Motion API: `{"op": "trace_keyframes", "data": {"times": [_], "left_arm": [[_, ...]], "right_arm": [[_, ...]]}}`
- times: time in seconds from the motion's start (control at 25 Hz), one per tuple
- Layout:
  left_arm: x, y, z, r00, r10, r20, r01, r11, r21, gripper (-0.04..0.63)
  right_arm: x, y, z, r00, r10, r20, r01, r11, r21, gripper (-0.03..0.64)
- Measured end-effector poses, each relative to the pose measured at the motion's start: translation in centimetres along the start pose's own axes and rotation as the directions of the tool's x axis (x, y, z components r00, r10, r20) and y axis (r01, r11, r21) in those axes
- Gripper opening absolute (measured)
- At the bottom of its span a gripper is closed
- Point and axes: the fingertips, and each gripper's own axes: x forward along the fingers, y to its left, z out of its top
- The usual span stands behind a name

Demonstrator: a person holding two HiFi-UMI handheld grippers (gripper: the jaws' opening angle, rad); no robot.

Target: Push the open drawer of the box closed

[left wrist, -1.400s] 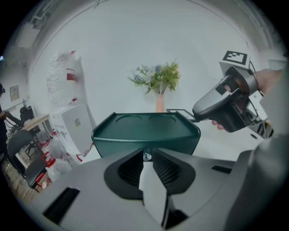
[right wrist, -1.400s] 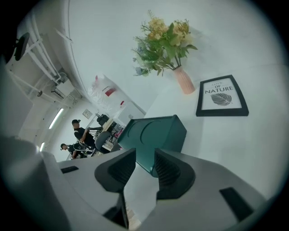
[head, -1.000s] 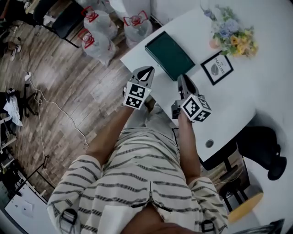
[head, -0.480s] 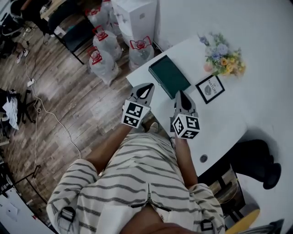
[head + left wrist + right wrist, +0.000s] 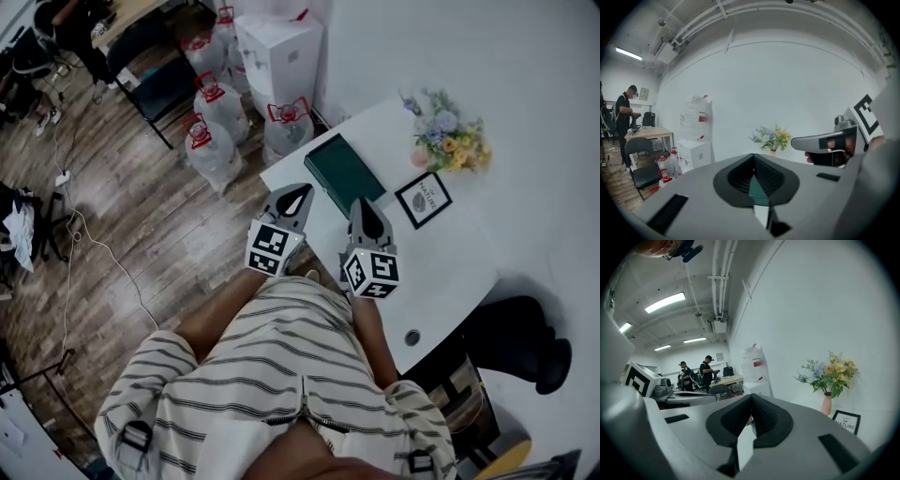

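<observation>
The dark green box (image 5: 345,173) lies flat on the white worktop (image 5: 441,262), close to its corner, with a picture frame (image 5: 422,200) just beside it and a vase of flowers (image 5: 448,141) further back. From above the box reads as one plain rectangle. No drawer front visibly stands out from it, though the view is too steep and small to rule out a slight gap.

Both grippers hang in the air short of the box, touching nothing. The left gripper (image 5: 302,190) is at the worktop's edge and the right gripper (image 5: 361,203) is over the worktop, both pointing roughly toward the box's near end. Each has its fingers closed tip to tip with nothing between them. In the left gripper view a sliver of the green box shows only through the gap lower down.

This fits two stages — closed fingers brought up as a blunt pusher before the drawer is shoved in, or fingers drawn clear with the drawer already home. What matters next is a better look at the box's end, to see whether any drawer front stands proud of it.
</observation>
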Motion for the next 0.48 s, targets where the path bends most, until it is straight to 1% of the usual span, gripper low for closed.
{"op": "trace_keyframes", "data": {"times": [0.24, 0.4, 0.48], "left_arm": [[-0.6, 0.8, 1.0, 0.999, 0.019, 0.033, -0.019, 1.0, 0.01, 0.0], [-0.5, 0.7, 1.3, 0.998, 0.006, 0.057, -0.005, 1.0, -0.017, 0.0], [-0.4, 0.6, 1.4, 0.998, 0.001, 0.063, 0.0, 1.0, -0.019, 0.0]], "right_arm": [[0.2, -0.2, 0.6, 1.0, -0.003, 0.025, 0.003, 1.0, -0.011, 0.0], [0.4, -0.3, 0.8, 1.0, -0.001, 0.028, 0.001, 1.0, -0.013, 0.0], [0.4, -0.2, 0.8, 0.999, 0.001, 0.032, -0.001, 1.0, -0.014, 0.0]]}}
